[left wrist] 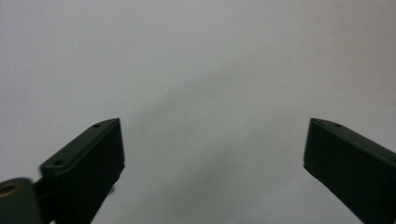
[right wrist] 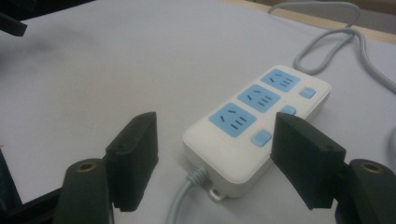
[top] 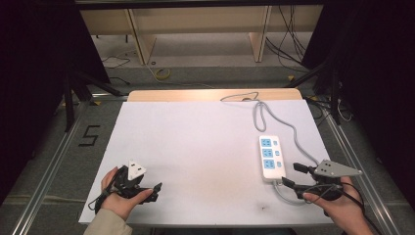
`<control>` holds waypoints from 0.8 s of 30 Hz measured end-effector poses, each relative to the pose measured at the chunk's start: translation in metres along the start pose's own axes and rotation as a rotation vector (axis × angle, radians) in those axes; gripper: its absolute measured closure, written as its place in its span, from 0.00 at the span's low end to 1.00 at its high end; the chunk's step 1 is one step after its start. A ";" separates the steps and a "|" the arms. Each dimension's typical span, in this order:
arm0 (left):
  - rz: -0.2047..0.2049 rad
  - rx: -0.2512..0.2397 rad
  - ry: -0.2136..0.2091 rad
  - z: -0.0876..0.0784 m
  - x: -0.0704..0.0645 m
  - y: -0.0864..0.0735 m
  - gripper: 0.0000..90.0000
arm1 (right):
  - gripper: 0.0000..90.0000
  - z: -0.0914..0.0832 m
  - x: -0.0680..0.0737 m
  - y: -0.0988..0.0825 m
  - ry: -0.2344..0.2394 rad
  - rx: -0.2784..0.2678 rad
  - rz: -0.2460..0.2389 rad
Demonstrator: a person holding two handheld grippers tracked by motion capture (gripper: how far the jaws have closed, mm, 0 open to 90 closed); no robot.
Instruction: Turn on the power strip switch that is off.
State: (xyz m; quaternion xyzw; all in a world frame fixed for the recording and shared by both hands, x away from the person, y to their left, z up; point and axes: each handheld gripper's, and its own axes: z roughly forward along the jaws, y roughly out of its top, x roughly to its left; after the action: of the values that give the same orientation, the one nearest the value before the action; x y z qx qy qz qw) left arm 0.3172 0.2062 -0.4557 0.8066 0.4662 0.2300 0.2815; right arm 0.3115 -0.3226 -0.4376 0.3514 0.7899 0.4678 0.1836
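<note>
A white power strip [top: 271,157] with three blue sockets and blue switches lies on the right side of the white table [top: 195,147]. Its grey cable [top: 258,115] loops off toward the far edge. My right gripper [top: 292,174] stands open just at the strip's near end, jaws pointing left. In the right gripper view the strip [right wrist: 261,112] lies just beyond the open right gripper [right wrist: 215,121], its cable end nearest. My left gripper [top: 155,192] rests at the front left, far from the strip. The left gripper [left wrist: 215,126] is open over bare table.
A wooden strip [top: 215,94] borders the table's far edge, where the cable runs off. A small dark speck [top: 264,207] marks the table near the front. On the floor to the left is a "5" mark [top: 89,135]; wooden shelving [top: 195,29] and loose cables lie behind.
</note>
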 end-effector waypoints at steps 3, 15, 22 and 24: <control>0.002 0.094 0.010 0.008 0.000 -0.002 0.11 | 0.38 0.001 0.000 0.000 -0.001 0.022 0.007; 0.026 0.029 0.000 0.005 -0.006 0.004 0.08 | 0.46 0.001 0.000 0.001 -0.014 0.042 0.005; 0.021 0.028 0.001 0.005 -0.005 0.003 0.09 | 0.71 -0.004 0.001 0.005 -0.054 0.060 0.013; 0.021 0.027 0.002 0.005 -0.005 0.003 0.09 | 0.78 -0.005 0.001 0.007 -0.064 0.059 0.022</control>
State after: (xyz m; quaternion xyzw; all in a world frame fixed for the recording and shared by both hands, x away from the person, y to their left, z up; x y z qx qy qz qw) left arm 0.3200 0.1993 -0.4579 0.8148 0.4612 0.2273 0.2677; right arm 0.3109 -0.3230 -0.4289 0.3802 0.7932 0.4347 0.1930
